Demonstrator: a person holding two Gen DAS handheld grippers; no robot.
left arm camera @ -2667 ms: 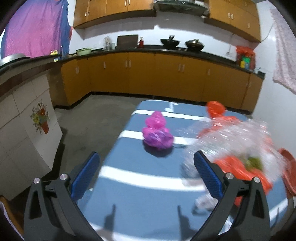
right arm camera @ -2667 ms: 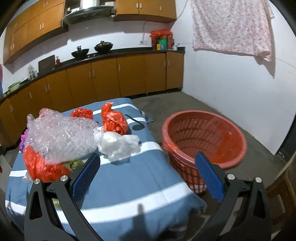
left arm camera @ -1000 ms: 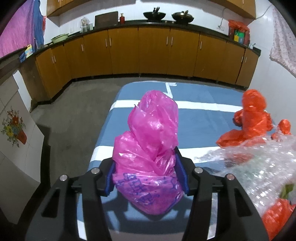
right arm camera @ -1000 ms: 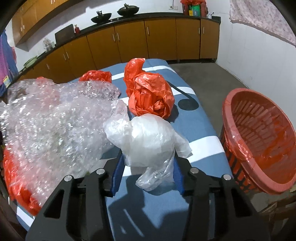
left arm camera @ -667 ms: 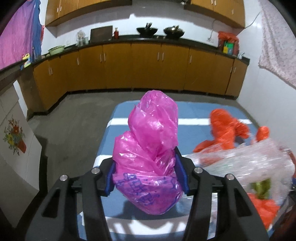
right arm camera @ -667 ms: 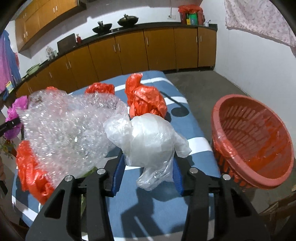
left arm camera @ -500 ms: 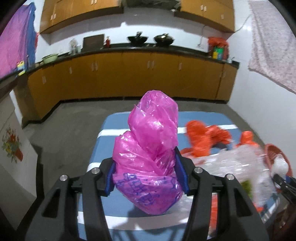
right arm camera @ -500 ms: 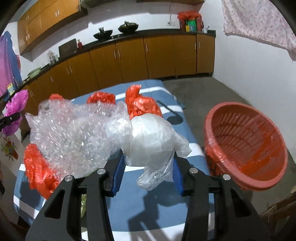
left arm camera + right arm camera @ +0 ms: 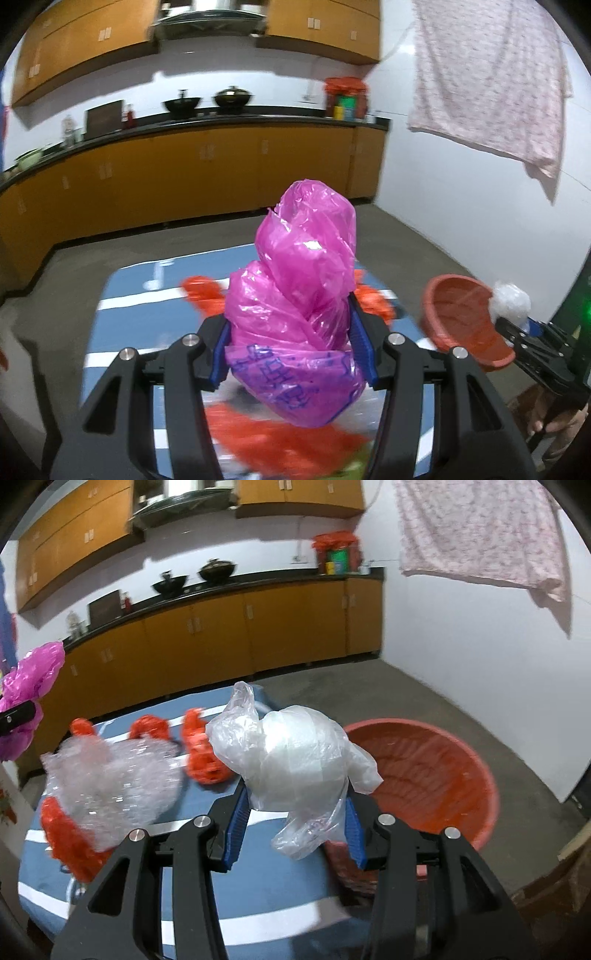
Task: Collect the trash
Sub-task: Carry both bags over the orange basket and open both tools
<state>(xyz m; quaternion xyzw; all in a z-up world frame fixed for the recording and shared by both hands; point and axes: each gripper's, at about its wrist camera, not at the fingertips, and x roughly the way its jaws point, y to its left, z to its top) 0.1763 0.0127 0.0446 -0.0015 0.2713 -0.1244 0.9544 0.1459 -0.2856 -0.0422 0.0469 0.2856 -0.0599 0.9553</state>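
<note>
My left gripper is shut on a crumpled pink plastic bag, lifted above the blue striped table. My right gripper is shut on a balled white plastic bag, held over the table's right end beside the red basket. From the left wrist view the basket lies to the right, and the right gripper with its white bag hangs by its rim. The pink bag shows at the far left of the right wrist view.
A bubble-wrap heap and several orange bags lie on the table. Orange cabinets line the back wall. A cloth hangs at upper right. A hand grips the right tool.
Both grippers rose off the table with their bags and swung right toward the basket; the basket now fills more of the right wrist view and has entered the left one.
</note>
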